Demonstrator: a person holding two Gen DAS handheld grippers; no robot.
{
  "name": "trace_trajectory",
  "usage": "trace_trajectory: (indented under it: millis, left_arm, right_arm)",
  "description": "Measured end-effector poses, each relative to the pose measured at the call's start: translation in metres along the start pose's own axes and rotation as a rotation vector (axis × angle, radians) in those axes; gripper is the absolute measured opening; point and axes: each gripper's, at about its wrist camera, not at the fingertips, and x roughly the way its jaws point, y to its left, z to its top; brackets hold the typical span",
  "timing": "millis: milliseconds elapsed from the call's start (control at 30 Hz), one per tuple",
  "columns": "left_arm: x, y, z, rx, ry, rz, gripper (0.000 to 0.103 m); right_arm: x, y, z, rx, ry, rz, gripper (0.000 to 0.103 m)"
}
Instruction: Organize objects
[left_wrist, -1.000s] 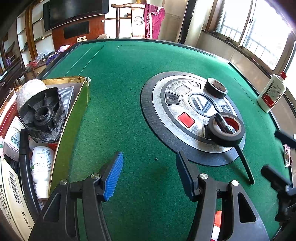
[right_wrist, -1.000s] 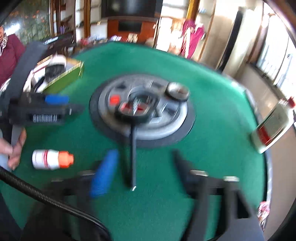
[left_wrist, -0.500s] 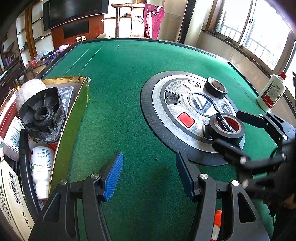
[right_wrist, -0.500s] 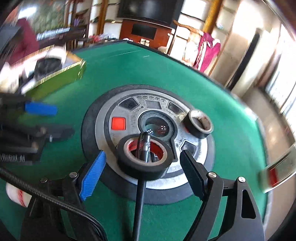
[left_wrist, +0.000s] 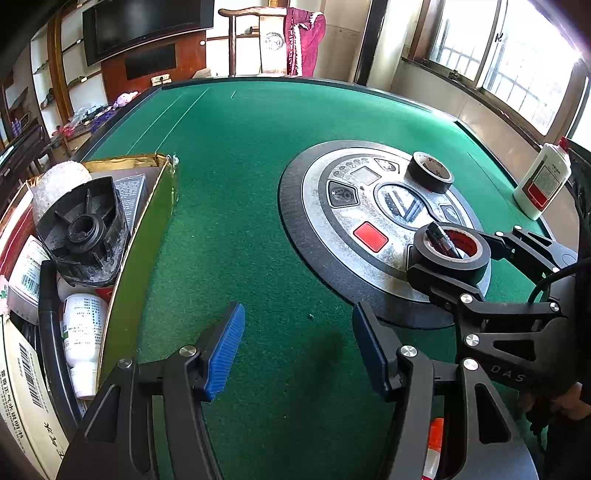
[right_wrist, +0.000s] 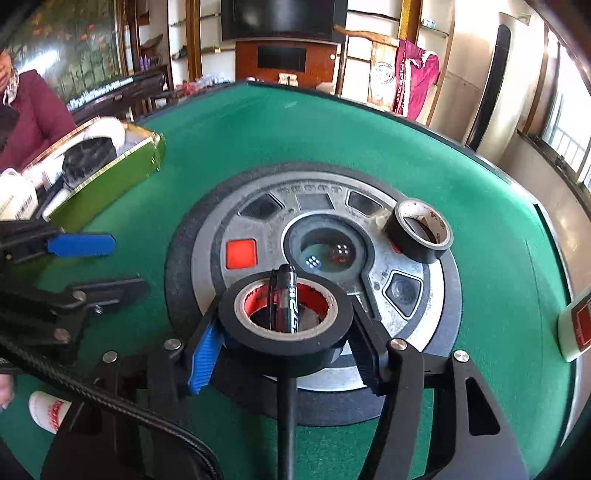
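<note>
Right wrist: closing right tool (right_wrist: 284, 341) flanks the tape roll (right_wrist: 284, 343).

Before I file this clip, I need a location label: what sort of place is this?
Most likely a home living or game room. The green felt table with a dice panel in its middle looks like an automatic mahjong table, and a wall TV and a wooden chair stand behind it.

Left wrist view: looks forward and down over the green worktop (left_wrist: 258, 166), box (left_wrist: 147, 236) on its left.
Right wrist view: looks down, very close to the round panel (right_wrist: 258, 206).
Both see: round panel (left_wrist: 325, 206), box (right_wrist: 110, 173), white bottle (left_wrist: 543, 184).
</note>
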Motion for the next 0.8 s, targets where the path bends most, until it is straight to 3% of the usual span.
trace_trajectory:
  millis: [133, 367, 500, 567, 667, 800]
  left_arm:
    - [0.000, 0.000, 0.000, 0.000, 0.000, 0.000, 0.054]
    - [0.000, 0.000, 0.000, 0.002, 0.001, 0.002, 0.054]
    - [0.000, 0.000, 0.001, 0.001, 0.001, 0.000, 0.054]
    - [0.000, 0.000, 0.001, 0.003, 0.007, -0.009, 0.054]
    - [-0.005, 0.001, 0.003, 0.004, 0.018, -0.061, 0.054]
    - [-0.022, -0.014, 0.003, 0.113, -0.018, -0.051, 0.054]
  right_arm:
    - [-0.010, 0.001, 0.004, 0.008, -0.051, 0.000, 0.061]
    - [-0.070, -0.005, 0.017, 0.074, -0.391, -0.019, 0.061]
    - [-0.093, -0.001, 0.015, 0.090, -0.494, -0.026, 0.061]
    - [-0.105, 0.002, 0.016, 0.083, -0.532, -0.059, 0.061]
    - [-0.118, 0.002, 0.009, 0.111, -0.554, -0.022, 0.061]
    - [-0.130, -0.003, -0.010, 0.160, -0.548, 0.010, 0.061]
